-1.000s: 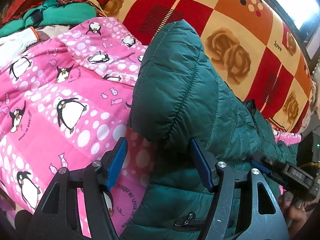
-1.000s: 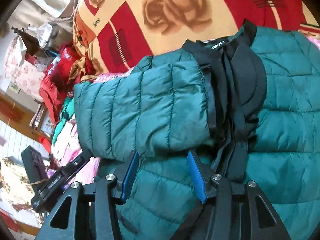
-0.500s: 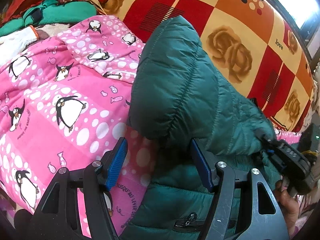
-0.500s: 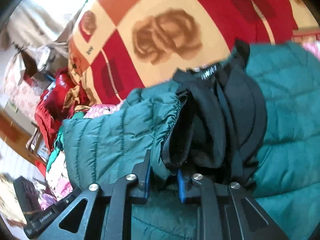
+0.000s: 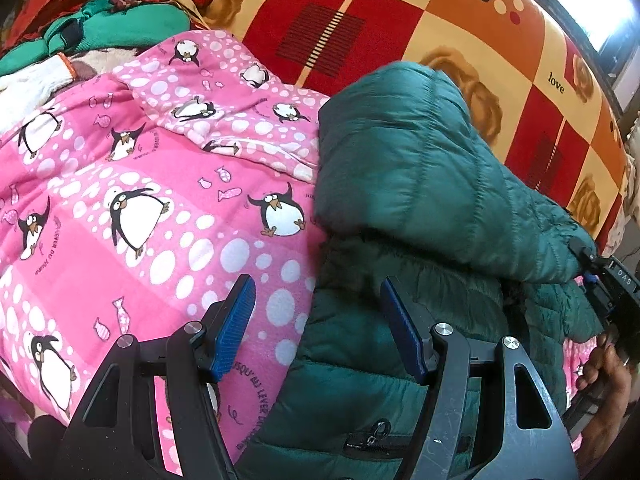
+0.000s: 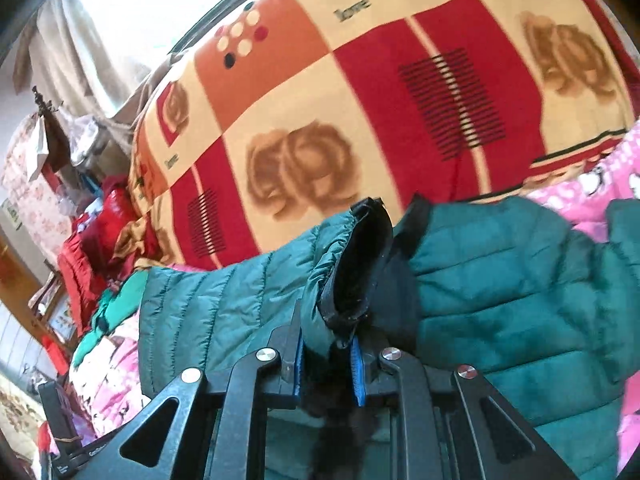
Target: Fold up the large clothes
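Right gripper (image 6: 326, 364): clamped on the dark-lined cuff (image 6: 356, 276) of the green puffer jacket's sleeve; the cuff is pinched at its edge, judged so that the whole sleeve can be carried across the body in one pull.
Left gripper (image 5: 318, 328): held with fingers spread, nothing between them; it is kept low over the jacket's side, probably to pin the body while the sleeve is drawn over.
Green puffer jacket (image 5: 420, 184): laid on the pink penguin blanket (image 5: 120, 200), with the checked rose bedspread (image 5: 400, 20) behind; the sleeve is seen raised off the body.
Step in hand: the sleeve fold is judged under way, not yet laid flat.
Risk: the slick padded fabric may slip from the pinch.
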A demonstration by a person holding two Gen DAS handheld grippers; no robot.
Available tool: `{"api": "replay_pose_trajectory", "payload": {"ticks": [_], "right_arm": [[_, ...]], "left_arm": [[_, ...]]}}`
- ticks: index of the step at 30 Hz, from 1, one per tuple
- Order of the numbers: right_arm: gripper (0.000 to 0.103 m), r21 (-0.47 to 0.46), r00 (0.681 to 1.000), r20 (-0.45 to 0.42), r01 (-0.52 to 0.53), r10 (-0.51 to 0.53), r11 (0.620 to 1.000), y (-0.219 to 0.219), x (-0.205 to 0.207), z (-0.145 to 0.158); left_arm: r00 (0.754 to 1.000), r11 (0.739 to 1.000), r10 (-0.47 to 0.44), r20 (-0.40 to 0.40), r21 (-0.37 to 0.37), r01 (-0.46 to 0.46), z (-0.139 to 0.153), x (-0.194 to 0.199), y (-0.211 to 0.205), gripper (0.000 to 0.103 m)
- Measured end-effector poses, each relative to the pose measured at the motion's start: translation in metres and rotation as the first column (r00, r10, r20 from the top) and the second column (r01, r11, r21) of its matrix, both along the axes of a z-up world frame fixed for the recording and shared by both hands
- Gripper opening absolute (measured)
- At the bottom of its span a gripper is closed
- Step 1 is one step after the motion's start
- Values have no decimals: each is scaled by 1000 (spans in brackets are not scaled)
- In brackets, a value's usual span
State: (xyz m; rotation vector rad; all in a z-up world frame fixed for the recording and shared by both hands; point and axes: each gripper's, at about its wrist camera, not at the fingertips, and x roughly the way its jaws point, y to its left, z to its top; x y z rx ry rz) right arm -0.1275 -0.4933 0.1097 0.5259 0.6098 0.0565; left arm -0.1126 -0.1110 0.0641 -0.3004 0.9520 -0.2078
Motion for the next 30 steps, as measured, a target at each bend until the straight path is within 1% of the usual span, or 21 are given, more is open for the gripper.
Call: {"api": "replay_pose_trajectory", "payload": {"ticks": [7,12,15,17,18,21,24,26,28,30], "right_arm": [[17,9,997,-5,71,-71,997,-35,-10,1],[17,-33,995,26,100,-99,994,-51,-16,15],[17,-65,993,22,121,-120,991,-59,-17,17],[17,-42,991,18,132,-132,990,-67,-19,16],[17,-25,991,18,135,-135,991,-71,-19,17],[17,-14,991,33,134,-133,991,-74,-19,23],[17,-9,990,65,123,-122,992,-74,-22,36],[16,-11,989,87,119,-117,993,-74,-24,45],[16,-9,988,100,120,-118,993,-76,-27,48],[16,6,988,98,120,-120,993,-78,-30,45]], "left_arm": [[1000,999,-32,-1,31,32,-1,0,-12,65],[999,997,-49,-7,54,49,-2,3,-20,65],[998,996,-55,-19,72,56,-6,7,-25,65],[998,994,-66,-22,87,68,-6,12,-30,65],[997,992,-71,-19,104,72,-5,16,-34,65],[997,985,-76,-13,155,77,-4,32,-46,65],[998,970,-56,-22,236,60,-6,54,-55,65],[999,964,-38,-25,263,44,-8,66,-57,65],[1000,970,-13,-20,244,17,-6,73,-51,65],[1000,979,18,2,202,-18,-3,72,-41,67]]}}
